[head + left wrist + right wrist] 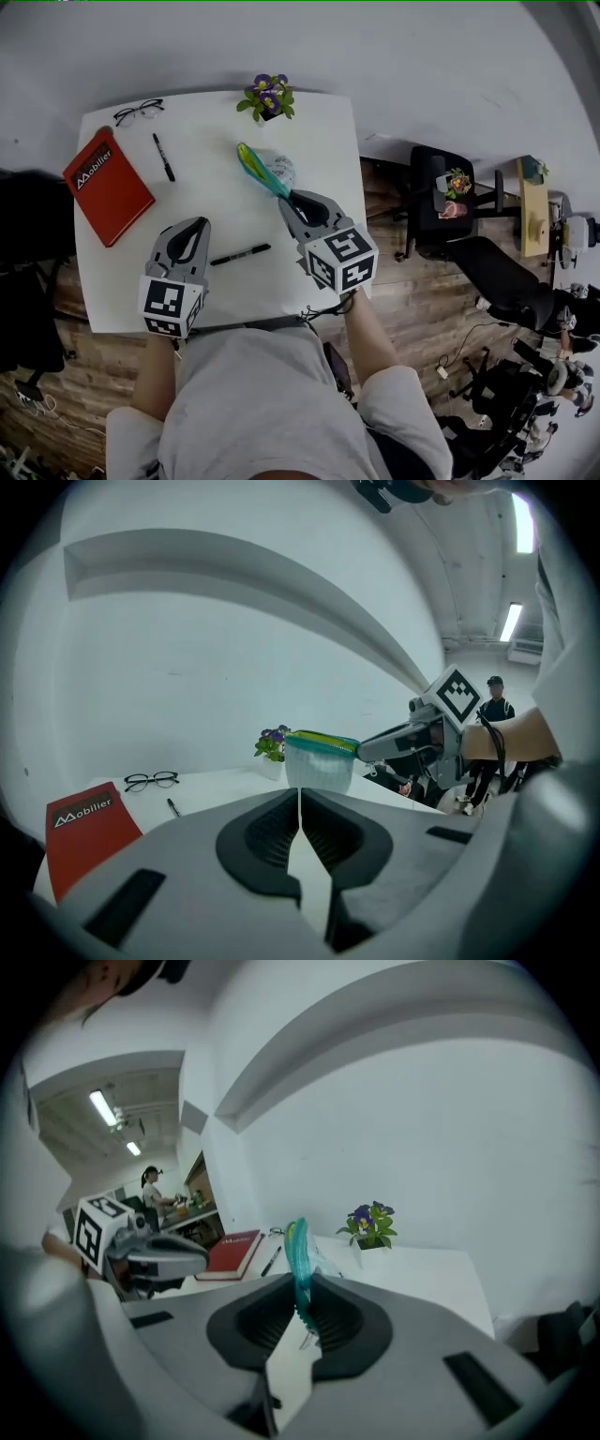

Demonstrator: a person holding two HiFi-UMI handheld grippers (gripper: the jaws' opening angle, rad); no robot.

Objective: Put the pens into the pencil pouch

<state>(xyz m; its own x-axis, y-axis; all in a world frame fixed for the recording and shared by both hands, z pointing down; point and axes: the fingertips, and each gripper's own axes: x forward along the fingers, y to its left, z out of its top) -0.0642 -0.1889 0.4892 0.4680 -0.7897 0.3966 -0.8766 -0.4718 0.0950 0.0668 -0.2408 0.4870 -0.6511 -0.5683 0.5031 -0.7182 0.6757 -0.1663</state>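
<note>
My right gripper is shut on the edge of a teal and green mesh pencil pouch, which hangs lifted above the white table. In the right gripper view the pouch's zip edge stands pinched between the pads. One black pen lies on the table between the two grippers; a second black pen lies further back beside the book. My left gripper hovers at the front left, shut with nothing in it. From the left gripper view the pouch hangs off the right gripper.
A red book lies at the table's left edge, with glasses behind it. A small potted plant stands at the back edge. Black office chairs stand on the wooden floor to the right.
</note>
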